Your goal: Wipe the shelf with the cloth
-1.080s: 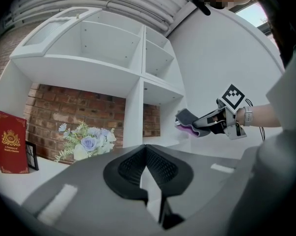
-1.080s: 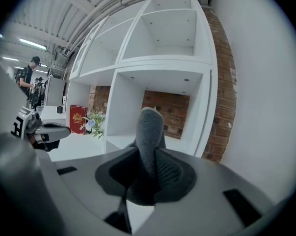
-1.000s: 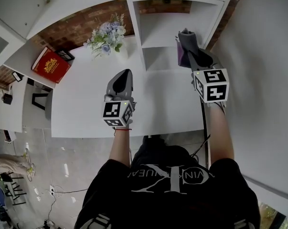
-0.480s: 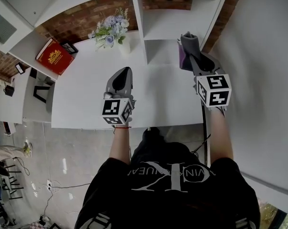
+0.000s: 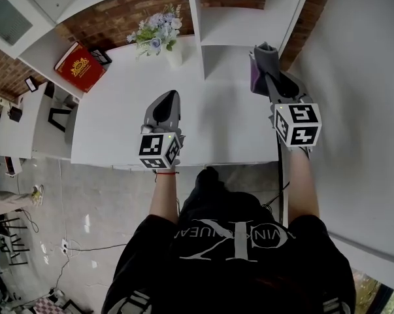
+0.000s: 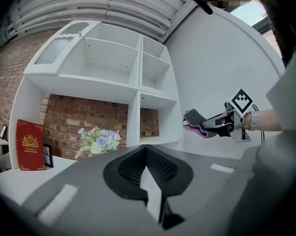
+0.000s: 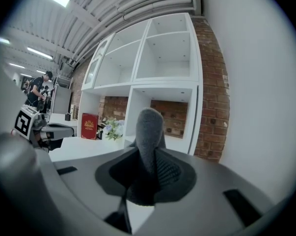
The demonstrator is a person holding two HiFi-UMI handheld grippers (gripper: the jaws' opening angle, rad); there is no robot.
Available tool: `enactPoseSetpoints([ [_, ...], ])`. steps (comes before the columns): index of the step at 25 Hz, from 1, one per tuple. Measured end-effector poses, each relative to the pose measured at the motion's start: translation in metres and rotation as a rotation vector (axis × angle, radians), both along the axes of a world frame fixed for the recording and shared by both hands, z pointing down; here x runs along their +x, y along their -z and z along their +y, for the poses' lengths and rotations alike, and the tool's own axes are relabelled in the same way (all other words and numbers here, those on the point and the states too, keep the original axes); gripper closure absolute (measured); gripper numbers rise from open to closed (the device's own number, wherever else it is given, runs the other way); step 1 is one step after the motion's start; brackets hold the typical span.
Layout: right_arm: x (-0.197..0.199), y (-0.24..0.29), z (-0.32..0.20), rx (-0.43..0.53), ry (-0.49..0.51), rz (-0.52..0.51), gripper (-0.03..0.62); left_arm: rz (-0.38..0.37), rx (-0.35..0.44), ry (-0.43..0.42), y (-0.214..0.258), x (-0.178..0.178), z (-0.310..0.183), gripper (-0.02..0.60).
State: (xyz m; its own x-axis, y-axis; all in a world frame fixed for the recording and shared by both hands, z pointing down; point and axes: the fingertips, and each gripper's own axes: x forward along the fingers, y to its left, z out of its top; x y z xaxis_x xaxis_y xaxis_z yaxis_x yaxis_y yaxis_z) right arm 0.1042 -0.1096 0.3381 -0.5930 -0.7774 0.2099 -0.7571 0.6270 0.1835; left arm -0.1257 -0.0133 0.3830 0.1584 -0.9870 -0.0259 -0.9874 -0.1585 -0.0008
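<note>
At the right of the head view, right gripper [image 5: 267, 77] clenched on a folded grey cloth [image 7: 148, 129] with a purple underside. Cloth upright between the jaws, filling the middle of the right gripper view. Held in the air just in front of the white shelf unit [image 5: 239, 28], level with its lower right compartment; cannot tell whether touching any board.

At centre left of the head view, left gripper [image 5: 170, 97] clenched on nothing, pads together at the tips. Hovering above the white table [image 5: 112, 123], well apart from the cloth.

At the upper left of the head view, on the table: pale flowers [image 5: 155, 31] in a white vase, just beside the shelf unit's left wall. Further left, a red book [image 5: 79, 65] upright against the brick wall.

At the far left of the right gripper view, a person [image 7: 39, 88] standing in the background.
</note>
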Motion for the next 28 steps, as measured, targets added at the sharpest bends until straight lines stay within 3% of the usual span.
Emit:
enactPoseSetpoints([
  [28,0.022,0.007,0.048,0.070,0.029,-0.056,0.502,-0.011,0.020,0.060,0.020,-0.020,0.045,0.569],
])
